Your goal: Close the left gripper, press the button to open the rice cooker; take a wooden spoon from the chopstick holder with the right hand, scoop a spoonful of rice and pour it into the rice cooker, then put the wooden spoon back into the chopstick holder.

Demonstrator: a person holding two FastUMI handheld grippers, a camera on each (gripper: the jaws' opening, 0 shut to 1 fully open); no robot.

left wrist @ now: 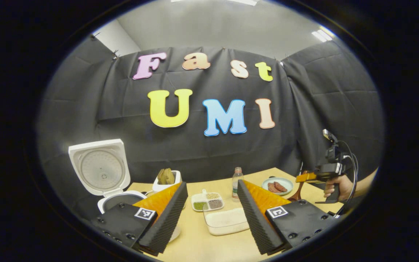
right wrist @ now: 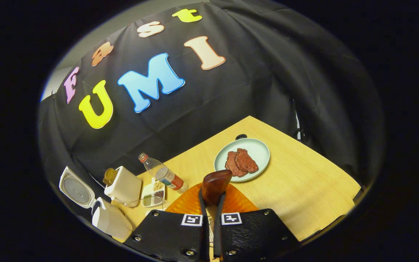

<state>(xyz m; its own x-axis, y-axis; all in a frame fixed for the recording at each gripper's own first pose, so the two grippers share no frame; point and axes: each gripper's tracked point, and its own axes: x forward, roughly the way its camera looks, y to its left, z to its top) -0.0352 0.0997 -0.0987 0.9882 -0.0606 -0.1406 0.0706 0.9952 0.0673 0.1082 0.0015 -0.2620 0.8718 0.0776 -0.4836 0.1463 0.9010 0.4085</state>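
The white rice cooker (left wrist: 120,201) stands at the left of the table with its lid (left wrist: 99,166) raised; it is also in the right gripper view, rice cooker (right wrist: 108,219). A white chopstick holder (left wrist: 166,181) with wooden utensils stands behind it. My left gripper (left wrist: 211,214) is open above the table's front, and a clear tray of rice (left wrist: 227,221) lies between its fingers in view. My right gripper (right wrist: 211,203) is shut on the wooden spoon (right wrist: 215,185), near the plate. From the left gripper view, a hand (left wrist: 336,187) holds that right gripper (left wrist: 309,177), spoon (left wrist: 298,192) pointing down.
A pale green plate (right wrist: 258,151) holding pieces of meat sits at the right rear of the wooden table (right wrist: 304,189). A plastic bottle (right wrist: 162,173) and a compartment dish of grains (left wrist: 207,201) stand mid-table. Black cloth walls close the back and right.
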